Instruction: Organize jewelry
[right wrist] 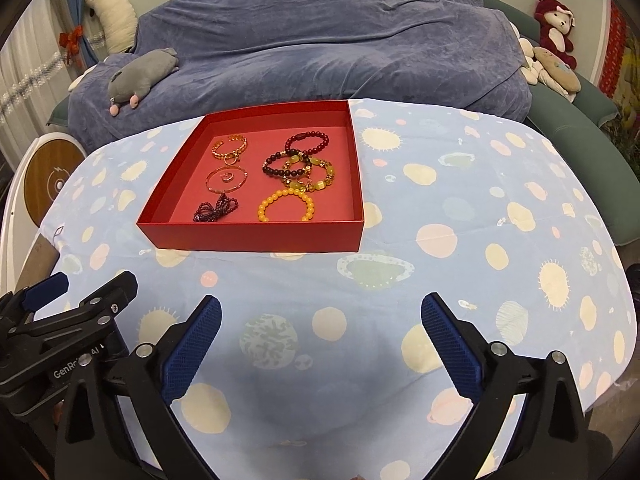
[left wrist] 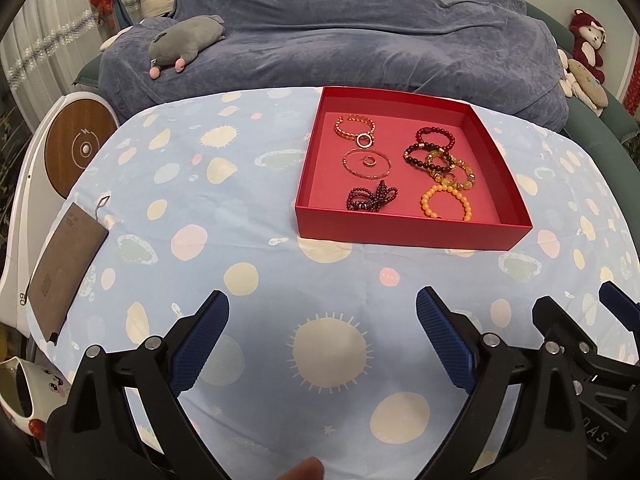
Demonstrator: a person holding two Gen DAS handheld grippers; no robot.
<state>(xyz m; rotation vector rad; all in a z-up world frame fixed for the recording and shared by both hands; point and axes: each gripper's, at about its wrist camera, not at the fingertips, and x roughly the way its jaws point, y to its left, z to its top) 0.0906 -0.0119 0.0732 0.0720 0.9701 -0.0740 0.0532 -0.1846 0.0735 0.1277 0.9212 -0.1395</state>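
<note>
A red box (left wrist: 404, 236) (right wrist: 248, 236) sits on the table and holds several bracelets: an orange bead one (left wrist: 446, 200) (right wrist: 286, 206), a dark red one (left wrist: 436, 136), a dark bead one (left wrist: 426, 157), a yellow-green one (left wrist: 452, 170), an amber one (left wrist: 354, 126), a thin clear bangle (left wrist: 367, 164) around a small ring (left wrist: 369, 161), and a bunched dark purple strand (left wrist: 372, 197) (right wrist: 218, 208). My left gripper (left wrist: 322, 320) is open and empty, well short of the box. My right gripper (right wrist: 320, 320) is open and empty, beside the left one.
A light blue tablecloth with planets (left wrist: 240, 208) covers the table. A brown card (left wrist: 64, 272) lies at its left edge. Behind is a sofa under a blue blanket (left wrist: 340, 20) with a grey plush (left wrist: 186, 40). A round wood-topped stand (left wrist: 78, 148) is at the left.
</note>
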